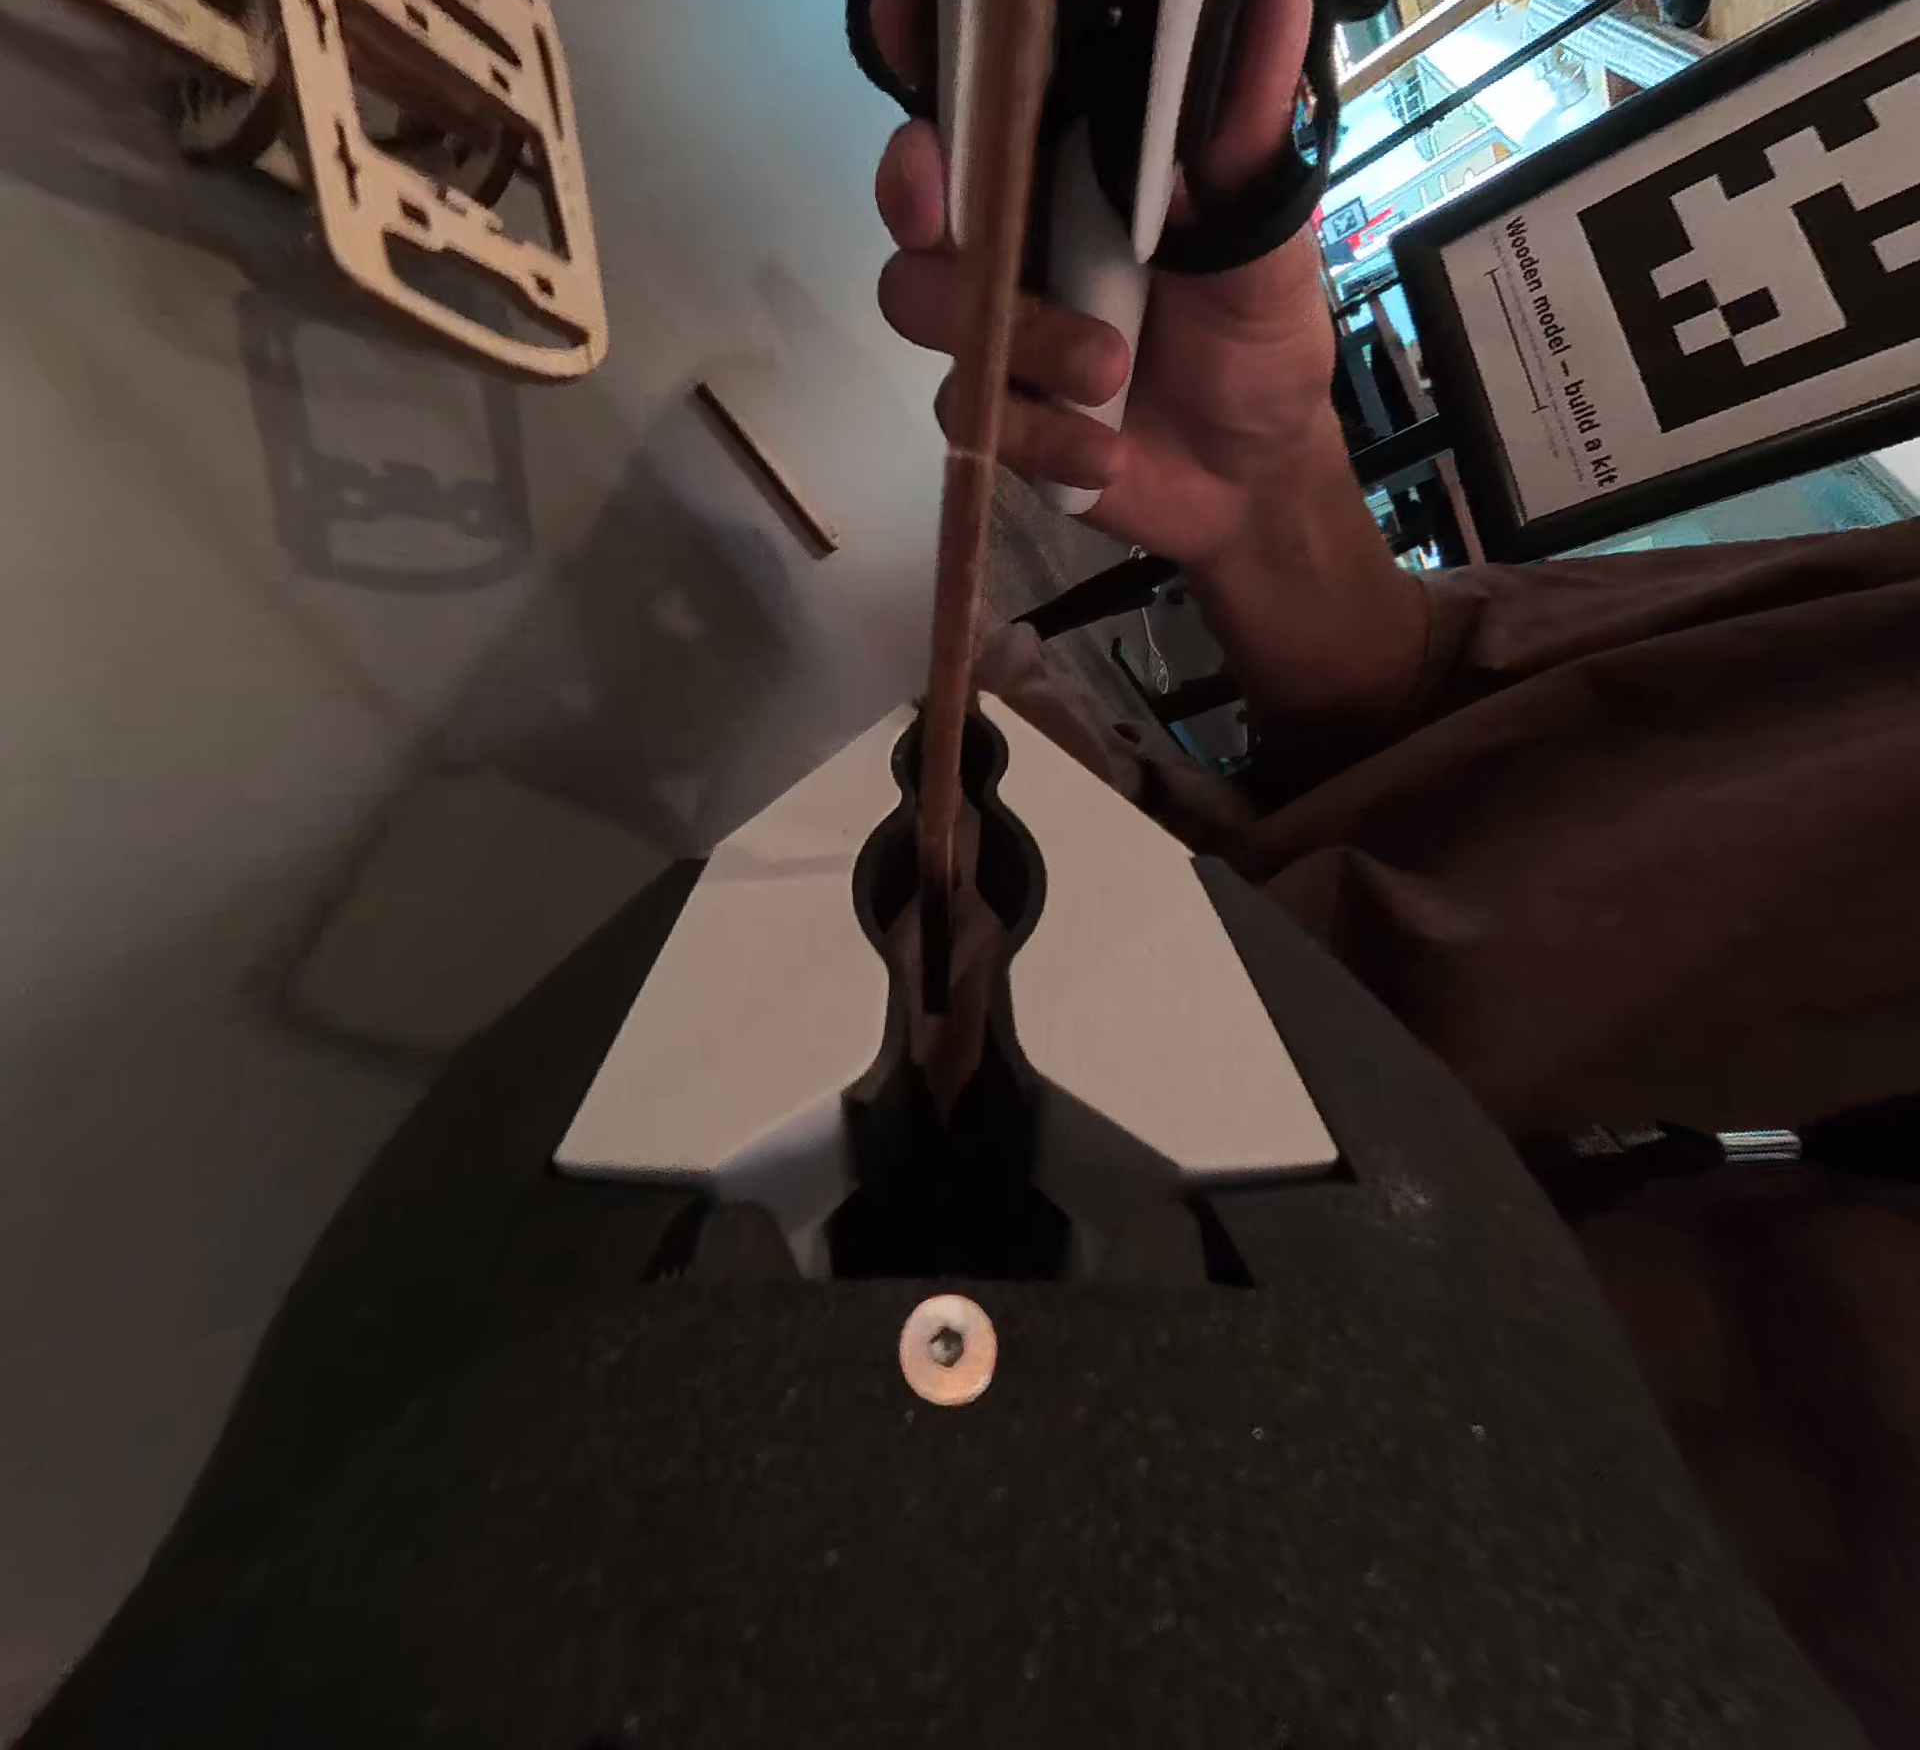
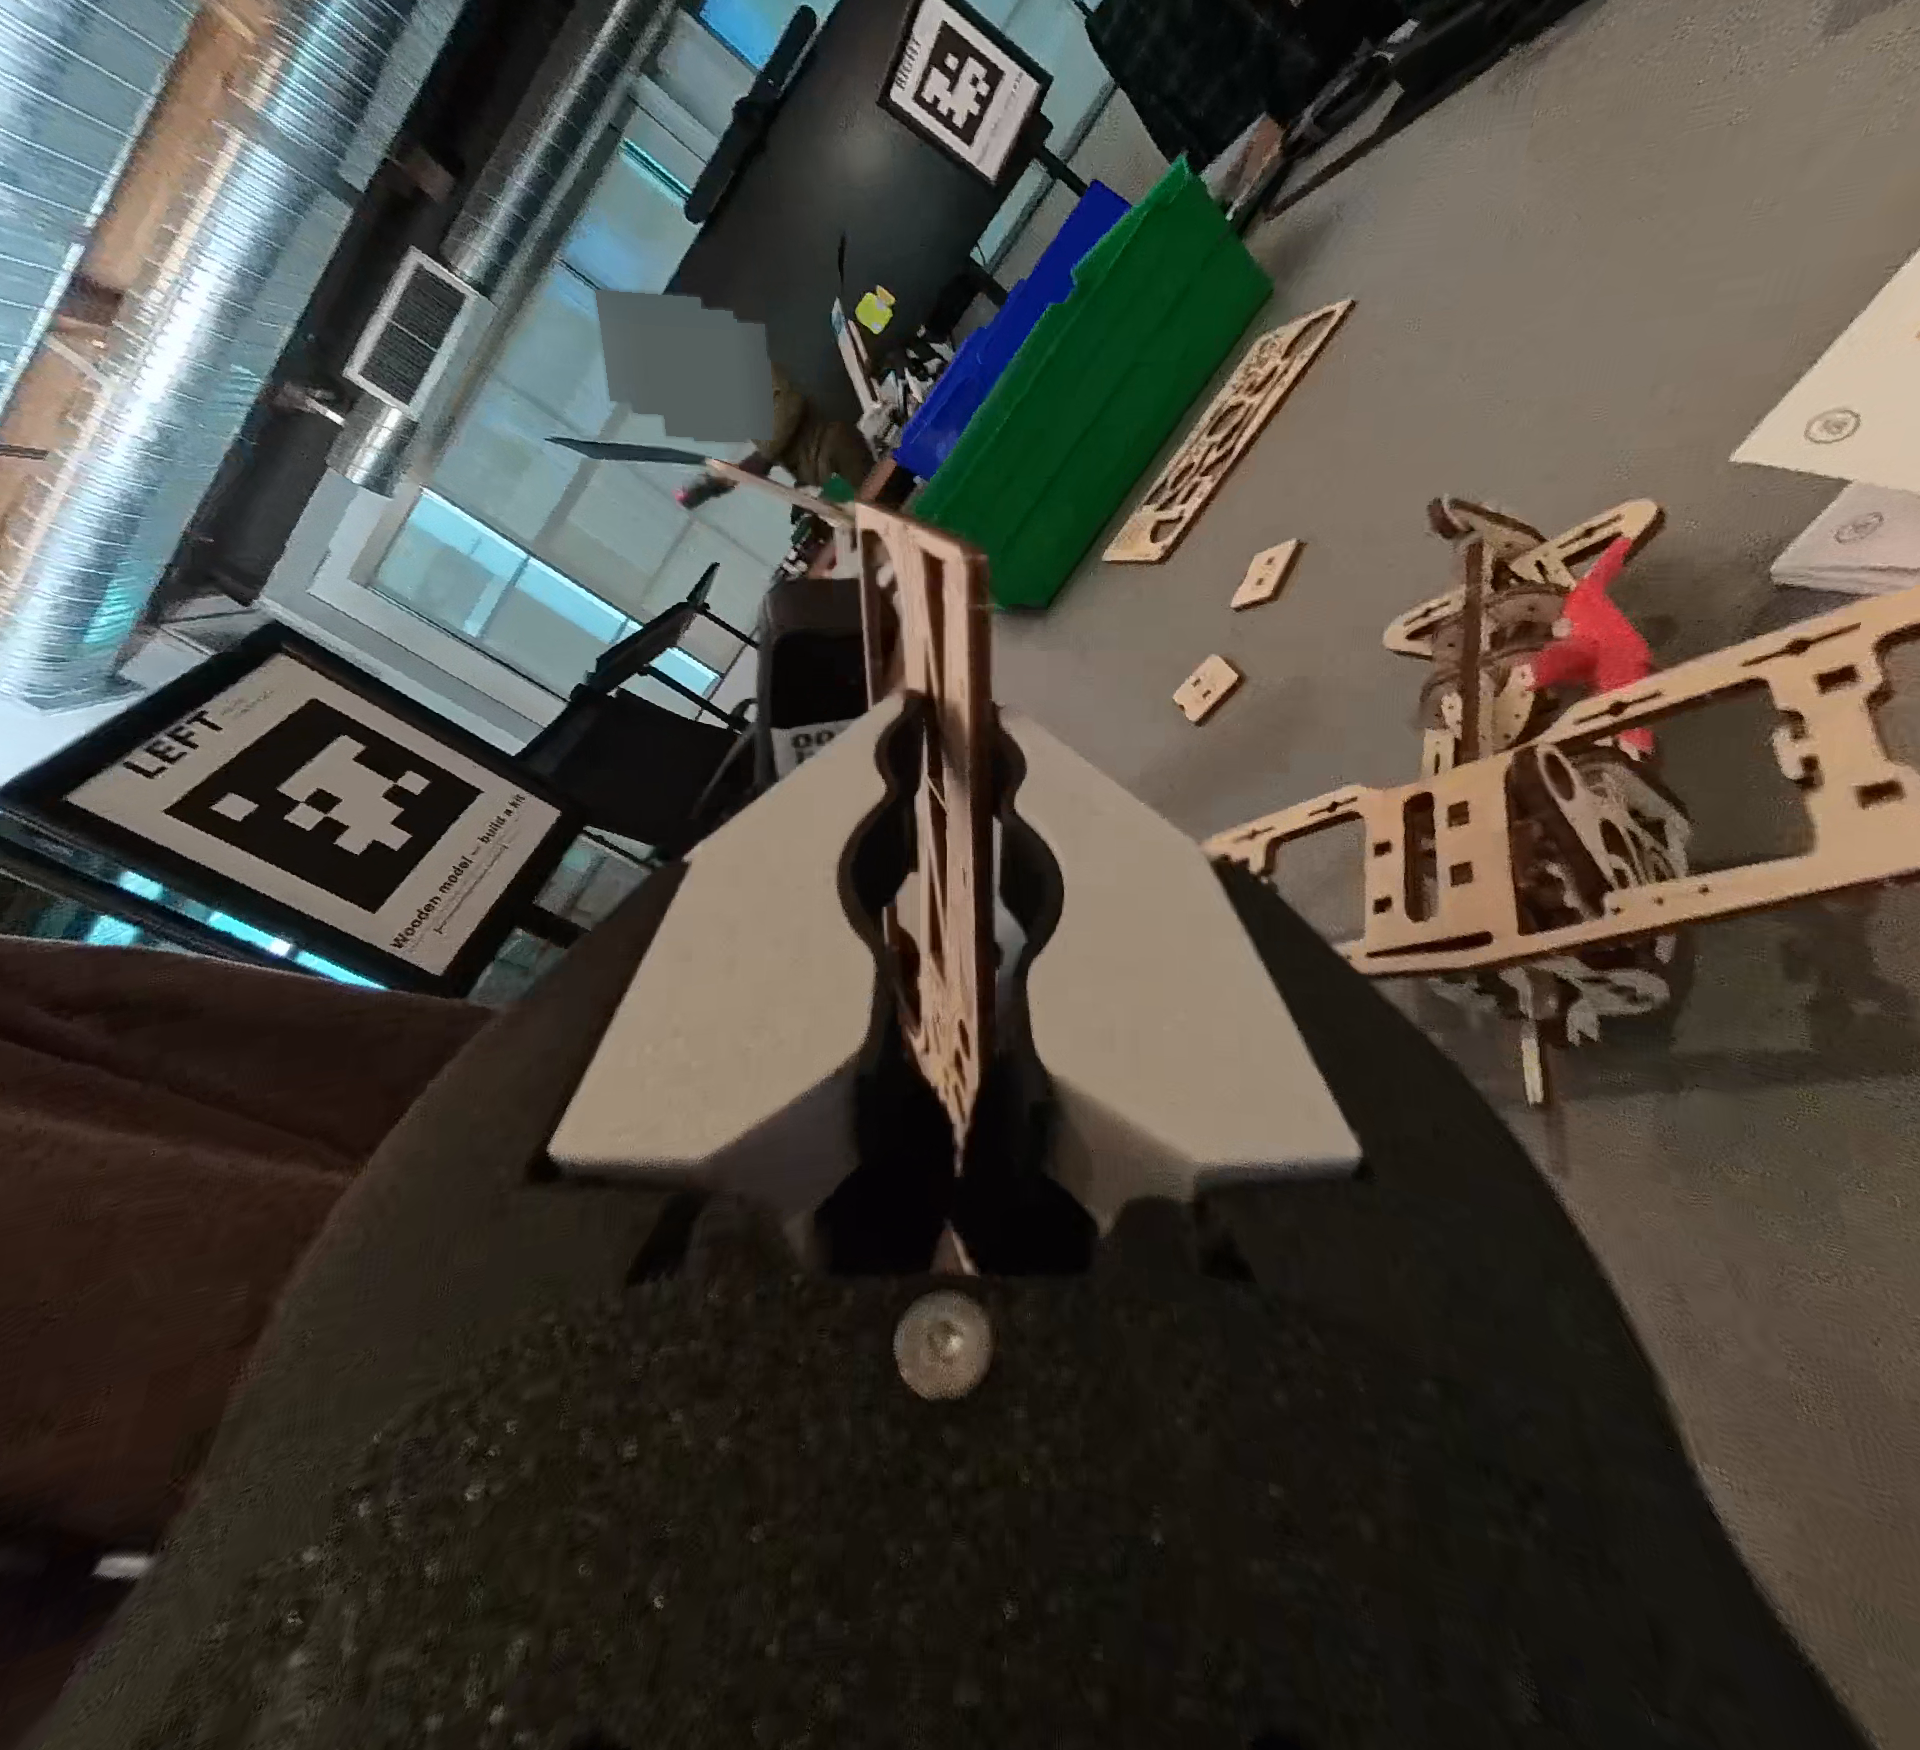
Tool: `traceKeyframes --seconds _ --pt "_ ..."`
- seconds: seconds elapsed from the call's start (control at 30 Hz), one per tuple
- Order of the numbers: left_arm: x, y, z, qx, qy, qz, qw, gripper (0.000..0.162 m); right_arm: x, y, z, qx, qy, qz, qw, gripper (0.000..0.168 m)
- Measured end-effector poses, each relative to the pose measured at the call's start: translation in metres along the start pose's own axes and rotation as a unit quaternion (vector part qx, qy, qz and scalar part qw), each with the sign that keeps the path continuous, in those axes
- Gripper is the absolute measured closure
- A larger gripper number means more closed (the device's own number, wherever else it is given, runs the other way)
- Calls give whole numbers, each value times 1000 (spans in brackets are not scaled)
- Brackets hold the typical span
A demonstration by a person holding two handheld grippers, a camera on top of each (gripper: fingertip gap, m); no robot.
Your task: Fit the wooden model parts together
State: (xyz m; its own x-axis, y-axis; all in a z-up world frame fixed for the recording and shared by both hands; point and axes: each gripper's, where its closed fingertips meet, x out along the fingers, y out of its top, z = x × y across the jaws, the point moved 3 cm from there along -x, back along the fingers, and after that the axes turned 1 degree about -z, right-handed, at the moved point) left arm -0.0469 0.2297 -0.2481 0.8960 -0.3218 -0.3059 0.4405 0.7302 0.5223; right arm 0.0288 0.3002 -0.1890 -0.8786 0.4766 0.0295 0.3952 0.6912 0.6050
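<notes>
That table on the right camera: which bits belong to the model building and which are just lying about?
In the job:
wooden panel gripped by both grippers
half-built wooden model
loose small plates
cut-out wooden sheet

Lying about:
green bin
blue bin
white papers

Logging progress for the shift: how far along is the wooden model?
Done: a partly built frame with gears stands on the table. In hand: both tongs, left and right, grip one flat panel in the air. Left: that panel, two small plates and an uncut sheet.
</notes>
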Motion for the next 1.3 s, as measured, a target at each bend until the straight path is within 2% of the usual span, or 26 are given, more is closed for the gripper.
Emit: traceKeyframes --seconds 0.1,0.3,0.47,0.53,0.57,0.67,0.87,0.93,0.97,1.1,1.17,1.3 --pt "5 -20 7 -20 7 6 1000 161 -1 -23 1 8 -24 -24 999 160" --pt "41 -88 24 -51 57 -13 997 159 -31 -95 12 22 -126 -40 991 160" --pt "64 -102 14 -60 49 15 997 159 -41 -106 24 -61 -222 -108 967 159" --pt "66 -101 17 -40 52 8 998 157 -41 -106 26 -95 -244 -123 957 155" --pt "65 -100 19 -38 48 12 998 157 -39 -104 25 -83 -231 -116 962 155" --pt "56 -98 13 -85 5 49 995 161 -34 -97 8 14 -125 -73 989 155" --pt "54 -102 21 -112 -69 51 990 162 -35 -92 0 90 -34 -54 994 163" --pt "56 -102 26 -112 -83 37 989 161 -35 -94 -2 95 -20 -72 993 167" --pt "56 -103 26 -110 -77 26 991 160 -35 -94 -3 86 -25 -79 993 167" --pt "34 -87 16 -102 -4 27 994 132 -36 -91 -12 37 -30 -122 991 167" --pt "12 -59 23 -80 3 71 994 129 -36 -90 -19 24 -15 -147 989 166" --pt "-17 -16 26 -7 40 62 997 130 -30 -100 -28 14 9 -213 977 168"
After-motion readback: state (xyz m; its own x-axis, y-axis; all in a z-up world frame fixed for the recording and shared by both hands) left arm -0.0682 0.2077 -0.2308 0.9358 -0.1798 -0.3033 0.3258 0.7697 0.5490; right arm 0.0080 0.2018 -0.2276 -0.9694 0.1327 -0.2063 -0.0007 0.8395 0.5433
